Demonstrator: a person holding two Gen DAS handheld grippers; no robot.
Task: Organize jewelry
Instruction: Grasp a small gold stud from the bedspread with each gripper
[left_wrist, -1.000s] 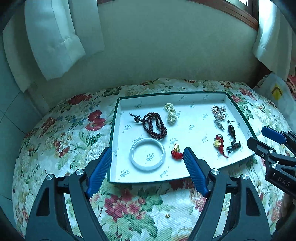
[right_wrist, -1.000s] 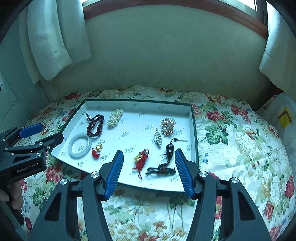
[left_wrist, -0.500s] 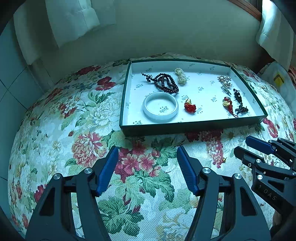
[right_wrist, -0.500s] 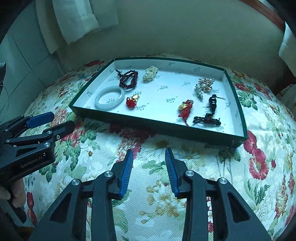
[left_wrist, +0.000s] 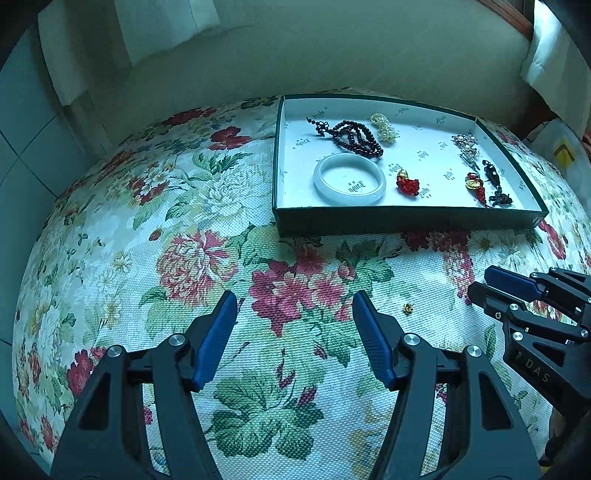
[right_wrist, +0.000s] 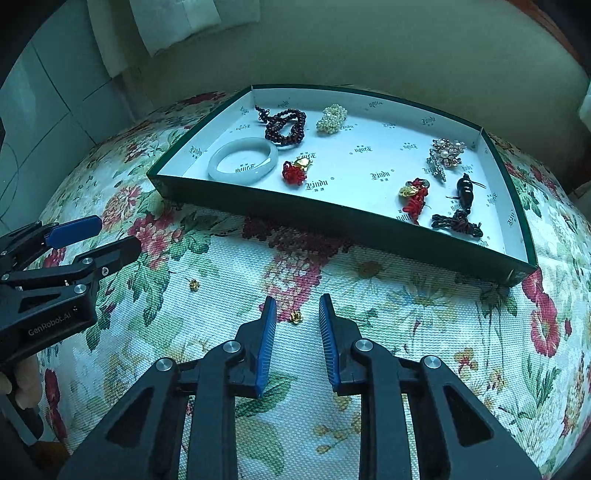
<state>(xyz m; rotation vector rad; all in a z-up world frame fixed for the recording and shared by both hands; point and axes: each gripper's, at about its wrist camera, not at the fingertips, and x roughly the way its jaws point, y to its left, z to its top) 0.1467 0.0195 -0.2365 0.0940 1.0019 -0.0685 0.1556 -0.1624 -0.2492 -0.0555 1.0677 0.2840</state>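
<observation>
L tongs (left_wrist: 291, 328) agape, R tongs (right_wrist: 294, 325) narrowing

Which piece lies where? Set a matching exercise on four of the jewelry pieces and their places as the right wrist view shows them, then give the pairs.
1. white bangle
2. pearl bracelet
3. black knotted cord
4. gold flower bead

a. near right corner of the box
b. on the floral cloth, outside the box
c. near left corner of the box
d. far side of the box, beside the dark bead string

Pairs: 1-c, 2-d, 3-a, 4-b

Right hand-held gripper (right_wrist: 296, 310) closing around a gold bead (right_wrist: 295, 316) on the floral cloth (right_wrist: 406, 314).
</observation>
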